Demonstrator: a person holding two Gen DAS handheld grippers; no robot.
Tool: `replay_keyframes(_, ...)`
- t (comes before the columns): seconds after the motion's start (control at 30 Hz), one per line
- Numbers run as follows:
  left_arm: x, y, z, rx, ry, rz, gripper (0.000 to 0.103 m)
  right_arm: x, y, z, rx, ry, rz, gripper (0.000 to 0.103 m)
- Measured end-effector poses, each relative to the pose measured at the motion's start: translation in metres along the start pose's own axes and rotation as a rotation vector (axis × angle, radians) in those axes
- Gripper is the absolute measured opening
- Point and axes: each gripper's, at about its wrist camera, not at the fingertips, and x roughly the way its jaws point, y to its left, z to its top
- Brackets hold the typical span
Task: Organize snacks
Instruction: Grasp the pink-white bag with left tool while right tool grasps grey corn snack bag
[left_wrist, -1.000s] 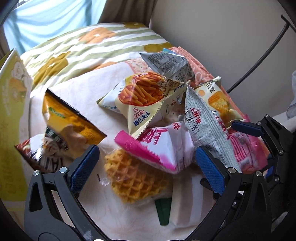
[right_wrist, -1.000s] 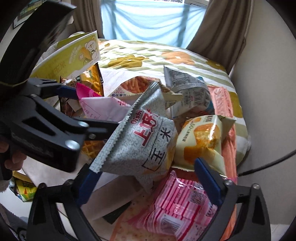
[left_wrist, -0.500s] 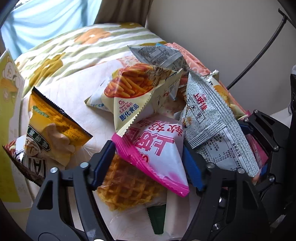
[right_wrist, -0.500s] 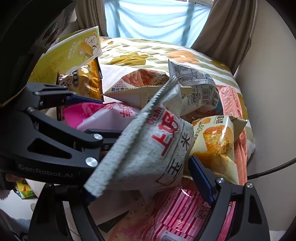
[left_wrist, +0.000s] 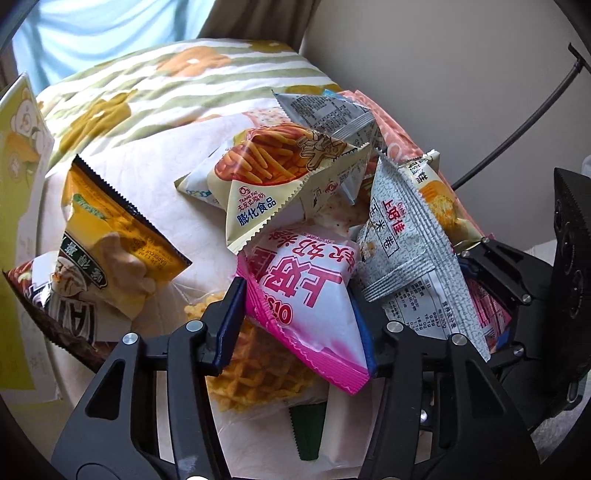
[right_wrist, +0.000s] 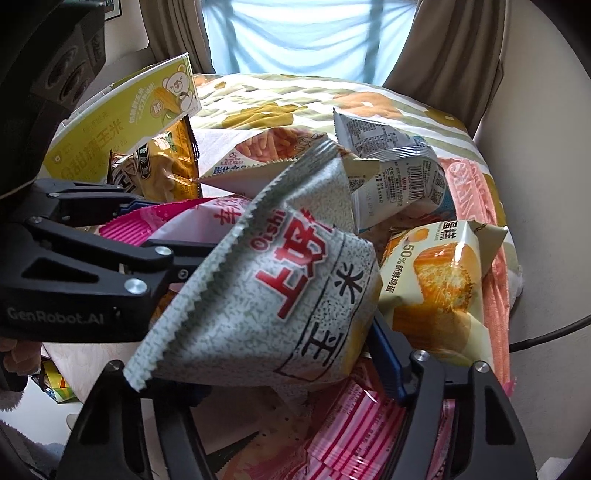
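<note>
Two packets are in my grip at once, so I judge this as the pick-up step of sorting the pile on the bed.

Starting on the left: my left gripper (left_wrist: 299, 314) has just been closing and now stands at its narrowest, its blue pads pressed on both sides of the pink packet (left_wrist: 310, 295). That packet sits squarely between the fingers, its lower corner hanging towards the camera, with a waffle in clear wrap (left_wrist: 258, 373) lying on the bed underneath it. Further left, the orange packet (left_wrist: 114, 236) lies well apart, untouched.

Moving right: my right gripper (right_wrist: 258, 369) has also just been closing, and the grey speckled packet (right_wrist: 280, 295) fills the gap between its fingers. The right-hand pad (right_wrist: 384, 354) presses against the packet's side; the left one is hidden behind the packet, but the bag looks gripped. A cake packet (right_wrist: 439, 280) rests just beside it on the right.

Next I expect to lift both packets clear, slowly, since the fries packet (left_wrist: 280, 177) leans close over the pink one and might get dragged along. The yellow box (right_wrist: 125, 129) at the far left looks a likely place to put them, though I cannot be sure.
</note>
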Motion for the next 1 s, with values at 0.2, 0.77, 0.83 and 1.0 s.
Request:
replay_keyframes(0.2,-0.003,0.0,0.0,0.007,-0.005,0.013,0.048,0.0,-0.003,0.002,0.016,0.005,0.02,0.048)
replay_keyframes(0.77,-0.063,-0.011,0.003,-0.024,-0.043,0.032,0.048,-0.044,-0.008,0.01,0.145,-0.029,0.096,0.043)
replay_keyframes(0.83,-0.078,-0.01,0.004,-0.037,-0.06,0.025,0.048,-0.054,-0.007,0.011,0.15,-0.039,0.097,0.043)
replay_keyframes(1.0,-0.121,-0.009,0.008,-0.044,-0.119,0.027,0.048,-0.085,0.003,0.023,0.138,-0.075,0.085,0.043)
